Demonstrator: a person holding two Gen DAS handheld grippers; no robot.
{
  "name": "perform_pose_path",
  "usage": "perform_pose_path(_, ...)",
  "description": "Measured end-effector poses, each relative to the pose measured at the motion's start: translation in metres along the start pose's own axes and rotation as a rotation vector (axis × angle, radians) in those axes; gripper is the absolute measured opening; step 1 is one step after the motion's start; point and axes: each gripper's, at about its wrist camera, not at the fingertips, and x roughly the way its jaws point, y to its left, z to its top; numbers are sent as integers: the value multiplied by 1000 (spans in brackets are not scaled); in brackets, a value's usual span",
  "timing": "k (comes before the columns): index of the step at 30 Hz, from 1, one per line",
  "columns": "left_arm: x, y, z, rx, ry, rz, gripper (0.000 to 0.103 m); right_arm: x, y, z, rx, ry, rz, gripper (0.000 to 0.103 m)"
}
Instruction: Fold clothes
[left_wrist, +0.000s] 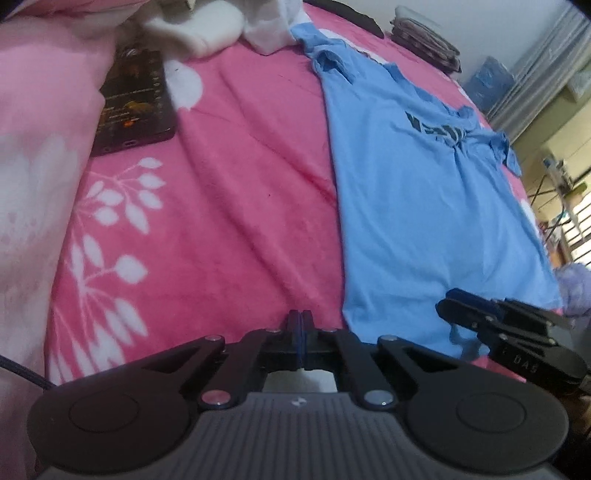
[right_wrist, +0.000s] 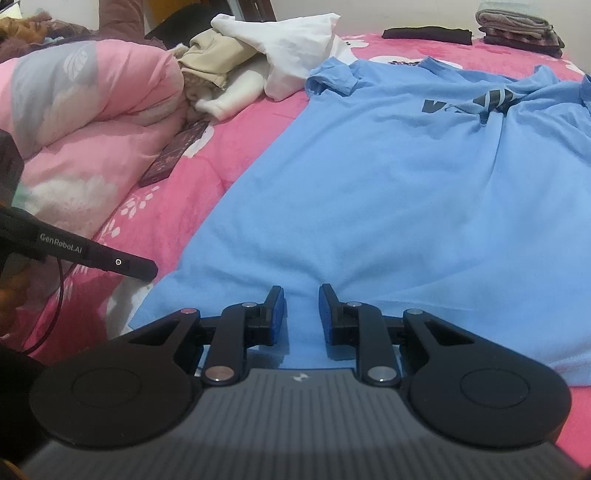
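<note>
Just right tongs (right_wrist: 302, 308) over shirt hem (right_wrist: 258, 317)

**Around the bed**

A pink blanket (left_wrist: 229, 206) with white leaf prints covers the bed. A rolled pink quilt (right_wrist: 92, 122) lies along one side, with a dark phone (left_wrist: 135, 99) just beside it. Farther back sit a white cloth (right_wrist: 284, 48), a beige garment (right_wrist: 210, 55), a black folded item (right_wrist: 428, 35) and a stack of folded clothes (right_wrist: 517, 29).

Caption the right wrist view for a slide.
Right gripper, jaws open, poised over the hem of a blue T-shirt spread on a pink blanket.
</note>
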Motion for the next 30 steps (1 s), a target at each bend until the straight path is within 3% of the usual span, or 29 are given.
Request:
perform_pose_path(2,-4,0,1,7,-1,-17,5,-4,-2,1,8,-9,0,19)
perform_pose_path(4,-8,-2,-1,19,3,-47,18,-15,-6,0,28,-27,-8,19)
perform_pose_path(9,-7,-10,-4,34,62,-140,37,-50,-26,-13,138,-67,-53,21)
perform_pose_path(14,4,-15,-9,21,133,-168,33,-89,-58,-39,327,-97,-134,21)
perform_pose_path(18,9,-13,-10,8,141,-143,18,-118,-82,-58,434,-141,-230,21)
perform_pose_path(20,9,-11,-11,-10,140,-143,15,-133,-94,-68,488,-163,-277,21)
perform_pose_path(26,11,-10,-10,-36,157,-158,22,-161,-139,-75,613,-248,-417,26)
perform_pose_path(30,13,-12,-9,-29,163,-136,22,-176,-180,-73,727,-316,-458,29)
